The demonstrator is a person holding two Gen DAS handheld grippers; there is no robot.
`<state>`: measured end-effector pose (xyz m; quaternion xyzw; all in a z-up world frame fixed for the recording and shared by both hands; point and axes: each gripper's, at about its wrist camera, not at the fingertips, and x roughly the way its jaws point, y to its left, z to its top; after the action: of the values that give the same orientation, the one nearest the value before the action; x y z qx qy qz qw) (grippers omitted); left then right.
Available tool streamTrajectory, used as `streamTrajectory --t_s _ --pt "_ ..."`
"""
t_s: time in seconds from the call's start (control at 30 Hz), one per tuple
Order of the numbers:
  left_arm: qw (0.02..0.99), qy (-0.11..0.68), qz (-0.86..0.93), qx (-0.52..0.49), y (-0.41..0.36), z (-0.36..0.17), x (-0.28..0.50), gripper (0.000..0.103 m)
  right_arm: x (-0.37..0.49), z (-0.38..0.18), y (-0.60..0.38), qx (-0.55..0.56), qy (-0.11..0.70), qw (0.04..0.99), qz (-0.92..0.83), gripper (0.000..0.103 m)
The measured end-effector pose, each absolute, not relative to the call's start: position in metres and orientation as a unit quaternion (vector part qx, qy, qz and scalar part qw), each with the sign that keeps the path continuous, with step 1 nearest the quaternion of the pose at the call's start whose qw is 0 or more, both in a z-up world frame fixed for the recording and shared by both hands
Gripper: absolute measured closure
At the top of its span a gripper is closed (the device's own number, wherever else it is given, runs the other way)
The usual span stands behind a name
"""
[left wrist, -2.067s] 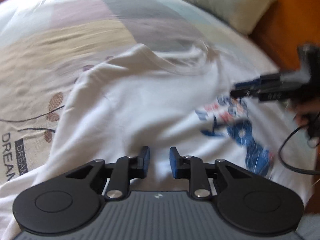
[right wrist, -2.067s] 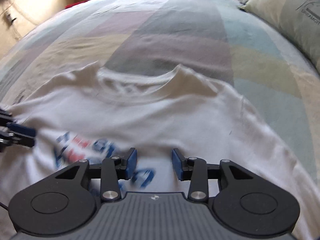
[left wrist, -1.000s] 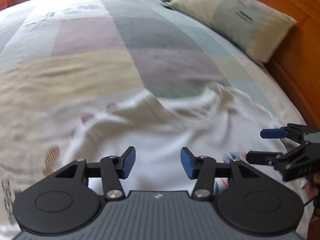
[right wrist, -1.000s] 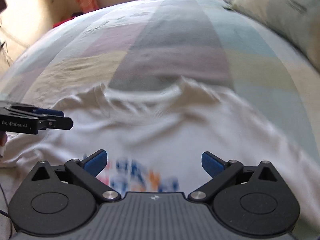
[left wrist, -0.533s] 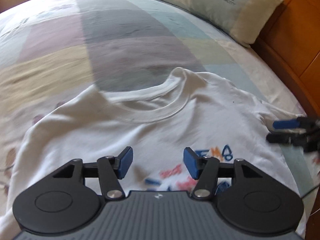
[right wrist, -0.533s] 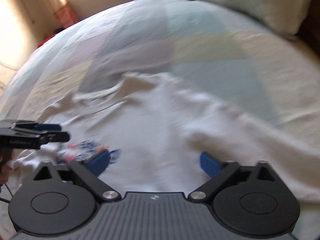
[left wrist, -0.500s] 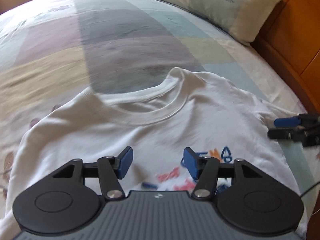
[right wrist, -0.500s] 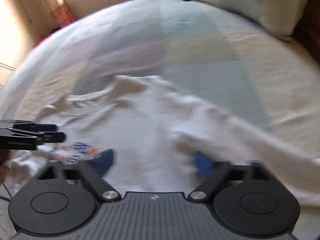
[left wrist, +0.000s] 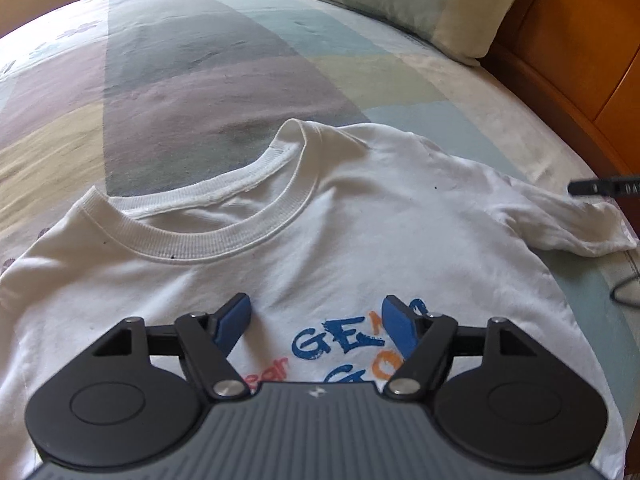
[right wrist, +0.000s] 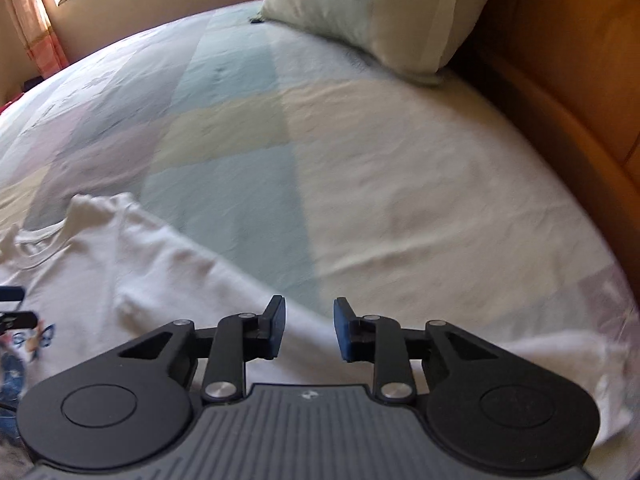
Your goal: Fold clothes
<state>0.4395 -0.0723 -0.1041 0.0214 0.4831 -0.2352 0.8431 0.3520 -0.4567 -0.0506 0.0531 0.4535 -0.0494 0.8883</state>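
A white T-shirt with a blue and orange print lies face up on the bed, collar pointing away from me. My left gripper hovers over the chest print, its jaws opening, with only flat cloth below them. The shirt's right sleeve lies spread toward the bed's edge, and a finger of the right gripper pokes in above it. In the right wrist view my right gripper is over that sleeve, jaws closing with a gap left and nothing pinched. The left gripper's fingers show at the left edge.
The patchwork bedsheet stretches away beyond the shirt. A pale pillow leans at the head of the bed against the wooden headboard. A black cable loops at the right edge. A window with a curtain is far left.
The left gripper has slid right across the shirt to the chest print and its jaws have spread. The right gripper has swung right to the sleeve and its wide jaws have narrowed.
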Motion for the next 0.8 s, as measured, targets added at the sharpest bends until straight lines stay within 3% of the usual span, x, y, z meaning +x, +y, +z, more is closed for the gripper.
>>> streamTrajectory --t_s 0.2,0.37,0.8 --pt "0.842 0.485 -0.236 0.029 -0.076 -0.105 0.44 0.023 0.369 -0.059 -0.474 0.071 0.476 0.876 -0.036 0.072" --pt "0.842 0.484 -0.237 0.029 -0.076 -0.106 0.44 0.023 0.363 -0.06 -0.457 0.062 0.504 0.861 0.019 0.085" --pt "0.839 0.481 -0.252 0.043 -0.076 -0.108 0.44 0.02 0.325 -0.063 -0.431 0.076 0.549 0.83 0.065 0.083"
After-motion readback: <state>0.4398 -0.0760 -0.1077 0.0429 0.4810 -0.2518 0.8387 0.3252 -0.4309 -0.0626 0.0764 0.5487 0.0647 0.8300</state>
